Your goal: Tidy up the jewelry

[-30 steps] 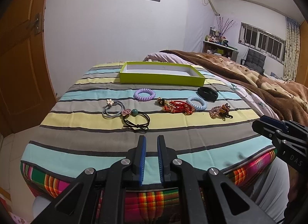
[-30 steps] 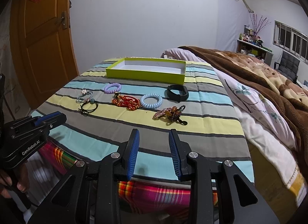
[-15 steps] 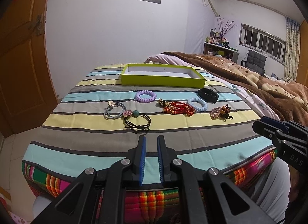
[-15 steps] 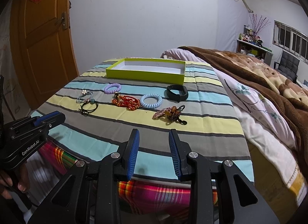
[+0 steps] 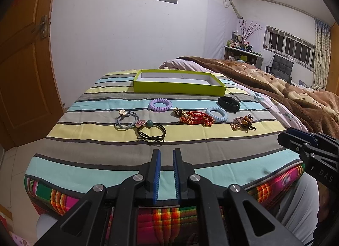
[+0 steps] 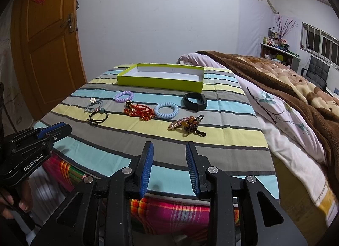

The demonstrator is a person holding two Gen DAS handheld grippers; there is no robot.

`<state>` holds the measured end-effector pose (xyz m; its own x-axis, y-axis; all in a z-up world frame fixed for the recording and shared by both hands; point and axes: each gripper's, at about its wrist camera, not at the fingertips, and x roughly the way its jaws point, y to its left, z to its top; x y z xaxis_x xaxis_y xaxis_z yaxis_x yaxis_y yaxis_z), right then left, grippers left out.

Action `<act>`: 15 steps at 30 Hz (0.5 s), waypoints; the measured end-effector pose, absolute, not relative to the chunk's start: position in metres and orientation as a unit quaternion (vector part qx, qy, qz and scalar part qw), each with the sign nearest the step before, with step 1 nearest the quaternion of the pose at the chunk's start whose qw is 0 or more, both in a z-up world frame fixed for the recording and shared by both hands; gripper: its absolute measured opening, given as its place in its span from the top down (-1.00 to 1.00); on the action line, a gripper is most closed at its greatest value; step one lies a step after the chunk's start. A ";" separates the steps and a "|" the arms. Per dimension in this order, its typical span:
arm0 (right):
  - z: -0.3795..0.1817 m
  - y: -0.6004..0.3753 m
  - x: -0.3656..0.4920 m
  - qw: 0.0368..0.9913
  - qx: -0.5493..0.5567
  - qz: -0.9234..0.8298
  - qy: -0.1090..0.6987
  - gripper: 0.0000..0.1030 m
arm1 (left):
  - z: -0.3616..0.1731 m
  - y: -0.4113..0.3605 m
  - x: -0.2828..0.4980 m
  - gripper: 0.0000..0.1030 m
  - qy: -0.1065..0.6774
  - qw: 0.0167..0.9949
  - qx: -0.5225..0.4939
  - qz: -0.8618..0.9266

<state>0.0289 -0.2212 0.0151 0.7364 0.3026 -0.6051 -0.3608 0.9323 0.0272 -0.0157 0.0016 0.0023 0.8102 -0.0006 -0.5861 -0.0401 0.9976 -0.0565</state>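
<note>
Seven pieces lie between your empty grippers and the green tray [image 5: 179, 89].
Your left gripper [image 5: 166, 174] stands narrow, right gripper [image 6: 169, 167] wide; the tray's long side runs along the bed's [image 5: 101, 140] far edge.

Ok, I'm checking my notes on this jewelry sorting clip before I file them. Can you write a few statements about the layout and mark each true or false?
1. The green box holds no jewelry. True.
2. The purple coil tie lies inside the box. False: it lies on the striped cloth in front of it.
3. The right gripper grips the beaded clip. False: its jaws are open and empty.
4. The black band lies right of the blue coil tie. True.
</note>
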 end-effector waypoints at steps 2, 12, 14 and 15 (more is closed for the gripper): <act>0.015 -0.221 0.029 0.931 -0.046 0.178 0.317 0.37 | 0.002 0.002 -0.016 0.79 0.308 0.951 -0.033 0.011; 0.016 -0.221 0.028 0.931 -0.046 0.178 0.316 0.37 | 0.002 0.002 -0.017 0.79 0.309 0.950 -0.032 0.012; 0.016 -0.221 0.029 0.931 -0.046 0.178 0.316 0.37 | 0.001 0.002 -0.017 0.79 0.309 0.950 -0.032 0.012; 0.016 -0.221 0.028 0.931 -0.046 0.178 0.316 0.37 | 0.001 0.002 -0.017 0.79 0.309 0.950 -0.032 0.013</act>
<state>0.0282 -0.2213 0.0161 0.7374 0.3015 -0.6044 -0.3602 0.9325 0.0257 -0.0168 0.0020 0.0013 0.8088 0.0045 -0.5880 -0.0441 0.9976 -0.0531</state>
